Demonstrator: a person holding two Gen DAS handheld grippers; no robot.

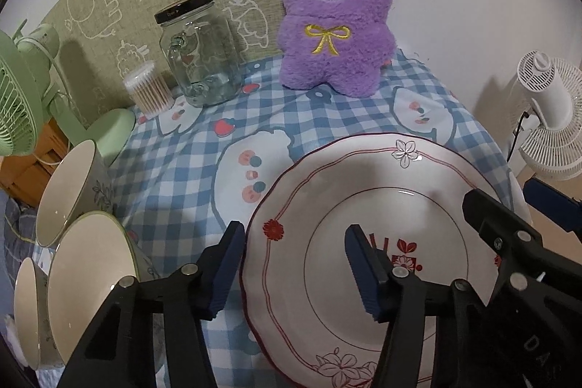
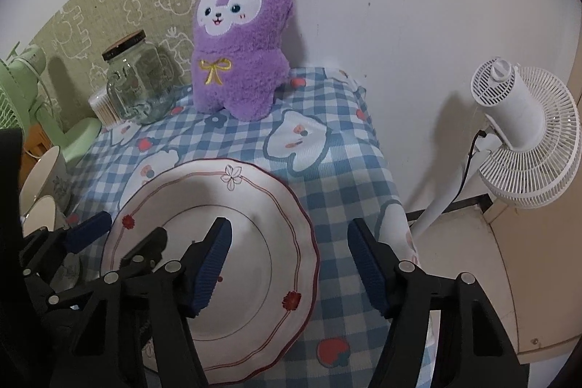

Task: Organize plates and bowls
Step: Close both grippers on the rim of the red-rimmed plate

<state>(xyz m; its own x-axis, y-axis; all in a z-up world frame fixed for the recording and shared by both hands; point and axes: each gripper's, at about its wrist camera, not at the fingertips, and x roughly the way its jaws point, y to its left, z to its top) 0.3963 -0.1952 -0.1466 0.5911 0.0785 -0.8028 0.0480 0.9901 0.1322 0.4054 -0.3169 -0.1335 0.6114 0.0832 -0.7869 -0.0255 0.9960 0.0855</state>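
Both ribbed-padded claws, left gripper (image 1: 294, 264) and right gripper (image 2: 289, 270), gape empty over the glossy scalloped red-trimmed floral ceramic plate (image 1: 320, 206).

In front of you the plate (image 1: 363, 224) lies flat on the tablecloth (image 1: 174, 177), near the front edge of the table. To its left, three bowls (image 1: 65, 191) stand close together at the table's left side. Behind the plate, at the wall, the plush toy (image 1: 334, 17) sits upright. Left of the toy stands the glass jar (image 1: 200, 57), and just beside the jar, more to the left, the cotton swab box (image 1: 147, 90). One fan (image 1: 22, 97) stands at the far left, another fan (image 2: 523, 137) off the table, right
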